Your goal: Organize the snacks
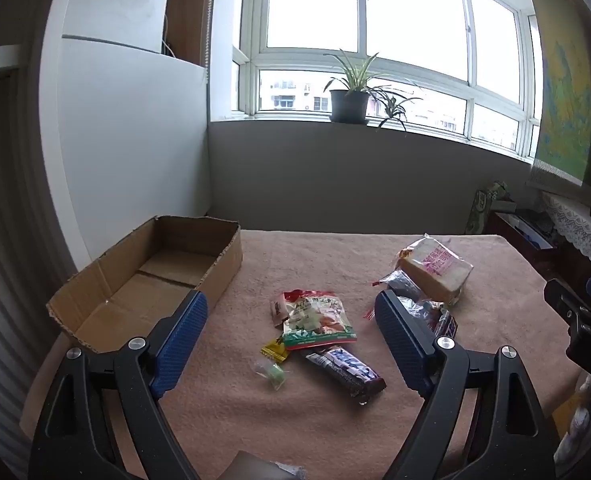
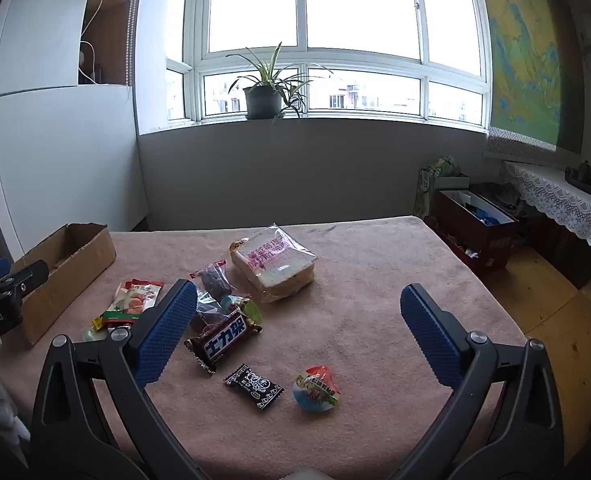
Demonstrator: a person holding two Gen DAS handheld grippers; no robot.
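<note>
Snacks lie scattered on a table with a pink cloth (image 1: 315,412). An open cardboard box (image 1: 151,280) stands at the left, empty; it also shows in the right wrist view (image 2: 67,264). My left gripper (image 1: 291,336) is open above a green-red snack bag (image 1: 319,320) and a dark chocolate bar (image 1: 345,368). My right gripper (image 2: 299,328) is open above a Snickers bar (image 2: 225,338), a black candy (image 2: 254,387) and a round jelly cup (image 2: 316,388). A bagged bread loaf (image 2: 273,266) lies further back.
A yellow candy (image 1: 274,350) and a green candy (image 1: 271,372) lie near the left gripper. A purple snack packet (image 2: 213,278) lies beside the bread. A dark red crate (image 2: 471,224) stands on the floor to the right. A potted plant (image 2: 263,96) is on the windowsill.
</note>
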